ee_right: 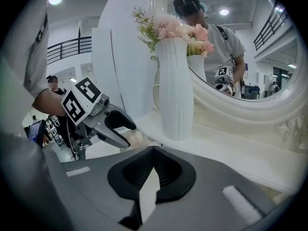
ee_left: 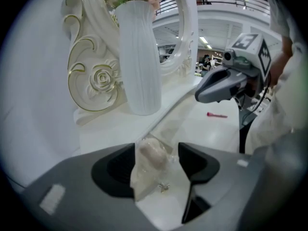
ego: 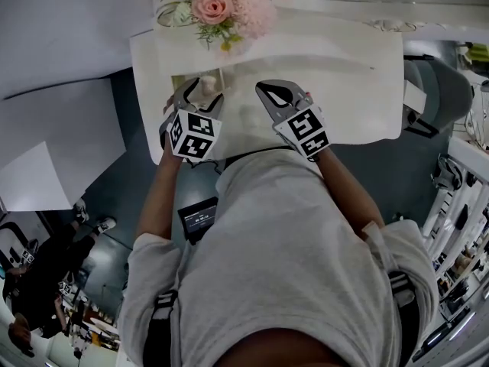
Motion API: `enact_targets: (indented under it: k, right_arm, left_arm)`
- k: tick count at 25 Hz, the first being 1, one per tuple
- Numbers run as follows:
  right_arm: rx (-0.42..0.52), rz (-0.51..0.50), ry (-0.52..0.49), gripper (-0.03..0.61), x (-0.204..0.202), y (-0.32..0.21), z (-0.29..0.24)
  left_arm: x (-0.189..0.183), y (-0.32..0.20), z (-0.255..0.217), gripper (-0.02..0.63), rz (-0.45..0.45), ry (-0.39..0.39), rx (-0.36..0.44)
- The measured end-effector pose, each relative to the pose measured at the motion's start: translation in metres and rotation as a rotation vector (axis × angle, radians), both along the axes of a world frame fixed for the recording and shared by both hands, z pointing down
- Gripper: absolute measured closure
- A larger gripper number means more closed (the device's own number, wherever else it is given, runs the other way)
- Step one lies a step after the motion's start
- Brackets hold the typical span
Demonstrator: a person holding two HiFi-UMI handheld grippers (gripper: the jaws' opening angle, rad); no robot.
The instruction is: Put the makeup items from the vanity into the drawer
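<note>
A clear plastic bag (ee_left: 150, 163) with a beige makeup sponge inside stands between the jaws of my left gripper (ee_left: 157, 149). The jaws stand wide, and a gap shows between the bag and the right pad (ee_left: 197, 165). In the head view this gripper (ego: 205, 92) is over the left part of the white vanity (ego: 344, 75), with the pale bag (ego: 205, 87) between its fingers. My right gripper (ee_right: 154, 152) is shut on nothing and hovers beside it (ego: 276, 98). A pink stick (ee_left: 216, 114) lies on a lower white surface past the tabletop's edge.
A white ribbed vase (ee_left: 139, 57) of pink flowers (ego: 229, 6) stands at the back left of the vanity, right behind the left gripper. An ornate oval mirror (ee_right: 240, 57) runs along the back. A grey chair (ego: 439, 90) stands to the right.
</note>
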State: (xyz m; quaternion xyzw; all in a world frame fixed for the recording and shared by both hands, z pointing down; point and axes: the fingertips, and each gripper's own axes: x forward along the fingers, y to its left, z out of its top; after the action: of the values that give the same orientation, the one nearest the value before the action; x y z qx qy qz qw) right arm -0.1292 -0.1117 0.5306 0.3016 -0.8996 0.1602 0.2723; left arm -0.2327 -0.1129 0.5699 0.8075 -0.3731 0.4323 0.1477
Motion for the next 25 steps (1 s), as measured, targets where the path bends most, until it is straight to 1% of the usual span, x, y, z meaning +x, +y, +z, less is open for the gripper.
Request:
enact_targets:
  k: [4, 8, 10, 15, 19, 25]
  right_arm:
    - [-0.002, 0.002, 0.002, 0.578, 0.001, 0.002, 0.0]
    - [-0.005, 0.009, 0.005, 0.578, 0.004, 0.002, 0.001]
    - [-0.006, 0.013, 0.006, 0.578, 0.005, 0.002, 0.001]
    - [-0.009, 0.023, 0.012, 0.578, 0.008, 0.002, 0.003]
    - [-0.01, 0.025, 0.017, 0.578, 0.011, 0.002, 0.003]
    - [-0.039, 0.034, 0.002, 0.578, 0.021, 0.007, 0.006]
  left_arm:
    - [-0.001, 0.009, 0.0, 0.334, 0.017, -0.014, -0.023]
    - [0.006, 0.016, 0.007, 0.334, 0.041, 0.002, -0.064]
    - [0.009, 0.015, 0.011, 0.334, 0.05, -0.004, -0.07]
    - [0.01, 0.01, 0.022, 0.334, 0.044, -0.003, -0.106]
    - [0.01, 0.003, 0.02, 0.334, 0.028, 0.002, -0.092]
    - [0.024, 0.006, 0.006, 0.335, 0.017, 0.021, -0.056]
